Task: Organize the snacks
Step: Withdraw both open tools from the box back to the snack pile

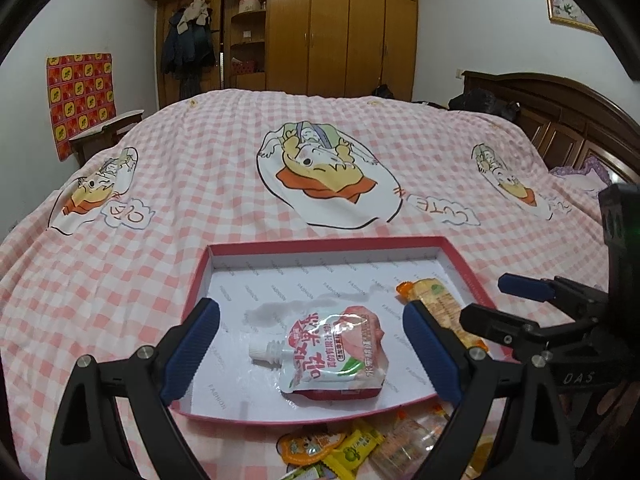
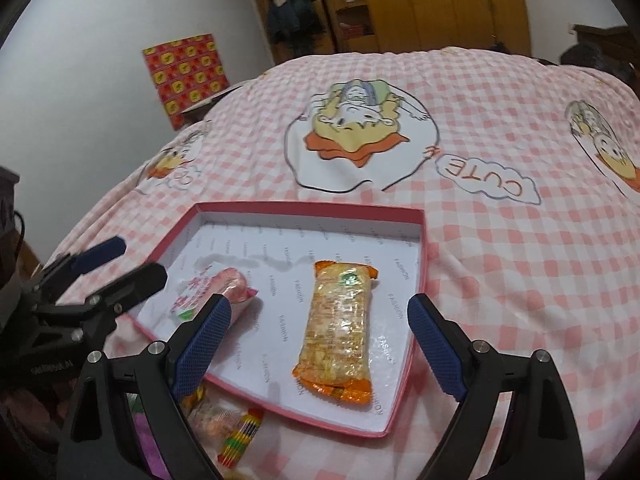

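Note:
A shallow red-rimmed box (image 1: 280, 245) with a white printed floor lies on the bed; it also shows in the right wrist view (image 2: 412, 364). In it lie a pink-and-white spouted drink pouch (image 1: 340, 350) (image 2: 224, 286) and an orange cracker packet (image 2: 338, 326) (image 1: 434, 300). My left gripper (image 1: 312, 348) is open and empty, its fingers either side of the pouch and above it. My right gripper (image 2: 320, 344) is open and empty, hovering over the cracker packet.
Several loose snacks lie on the quilt in front of the box: orange and yellow packets (image 1: 352, 446), a clear packet (image 1: 412, 438), a striped candy roll (image 2: 240, 436). The pink checked quilt (image 1: 180, 208) spreads beyond. A wardrobe (image 1: 340, 28) stands behind, a headboard (image 1: 560, 120) at right.

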The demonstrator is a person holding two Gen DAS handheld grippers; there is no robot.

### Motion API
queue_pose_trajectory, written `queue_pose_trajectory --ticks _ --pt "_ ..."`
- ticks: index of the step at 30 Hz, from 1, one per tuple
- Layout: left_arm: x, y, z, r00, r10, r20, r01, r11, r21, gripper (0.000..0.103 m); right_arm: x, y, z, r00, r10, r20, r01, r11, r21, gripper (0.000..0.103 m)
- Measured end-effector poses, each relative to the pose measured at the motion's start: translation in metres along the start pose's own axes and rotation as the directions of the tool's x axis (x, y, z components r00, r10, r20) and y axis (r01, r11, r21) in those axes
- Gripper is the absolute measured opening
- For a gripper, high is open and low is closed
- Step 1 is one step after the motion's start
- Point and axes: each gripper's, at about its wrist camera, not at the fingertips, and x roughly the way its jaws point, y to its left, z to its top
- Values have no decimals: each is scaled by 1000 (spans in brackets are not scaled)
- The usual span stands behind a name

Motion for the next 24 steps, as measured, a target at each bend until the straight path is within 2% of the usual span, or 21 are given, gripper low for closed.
queue_pose_trajectory --ticks 4,8,12,14,18,21,24 --pt "-16 2 -2 1000 10 11 -10 1000 -7 96 -12 -1 3 1000 -9 15 9 1000 2 92" --pt "-27 0 -5 999 42 9 -42 999 1 95 -21 2 5 1000 12 -12 -13 999 -38 92" --pt "-39 -3 -13 997 71 2 -71 998 1 95 -35 -2 2 991 135 -17 -136 989 -65 92" --pt "-45 -2 -23 995 99 -8 -99 995 7 95 -41 -2 1 988 155 -17 -156 985 -73 92" --pt "-58 5 -54 981 185 -48 -186 983 -9 94 -62 5 4 991 129 18 -126 984 -122 92" --pt "-69 8 -75 982 180 -57 -184 981 -56 94 -77 14 1 981 193 30 -184 964 -190 92" --pt "-73 3 -93 984 164 -70 -166 986 -28 94 -81 31 -7 971 237 -2 -228 931 -286 92"
